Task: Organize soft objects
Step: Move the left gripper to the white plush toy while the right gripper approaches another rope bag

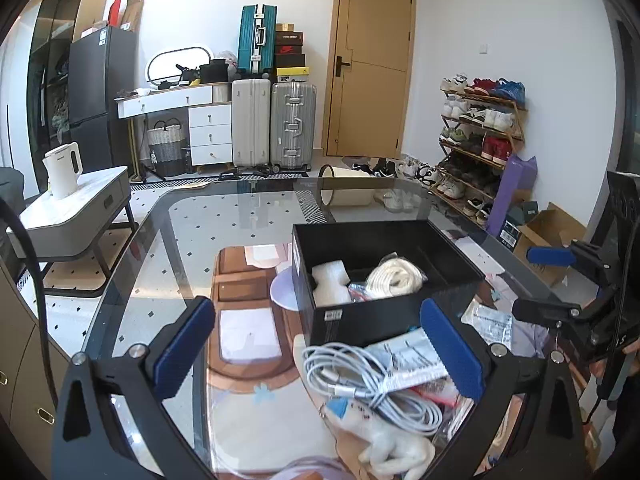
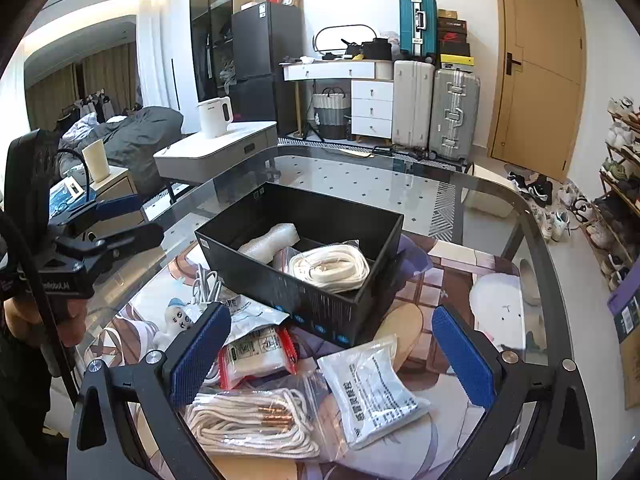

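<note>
A black box (image 1: 396, 316) (image 2: 280, 288) stands on the glass table and holds white bubble wrap (image 1: 330, 282) (image 2: 268, 242) and a coil of white strap (image 1: 396, 276) (image 2: 330, 266). In front of it lie a grey cable coil (image 1: 372, 384), a white plush toy (image 1: 394, 448) (image 2: 176, 320), a white sachet (image 2: 370, 388), a red-edged zip bag (image 2: 256, 354) and a bag of white cord (image 2: 248, 420). My left gripper (image 1: 320, 348) is open above the cable. My right gripper (image 2: 332, 354) is open above the sachet and bags. Both are empty.
The glass table (image 1: 168, 248) (image 2: 460, 188) has a curved dark rim. A white side table with a kettle (image 1: 64, 170) (image 2: 216, 116) stands to the left. Suitcases (image 1: 292, 124), a shoe rack (image 1: 480, 136) and a door (image 2: 536, 64) lie beyond.
</note>
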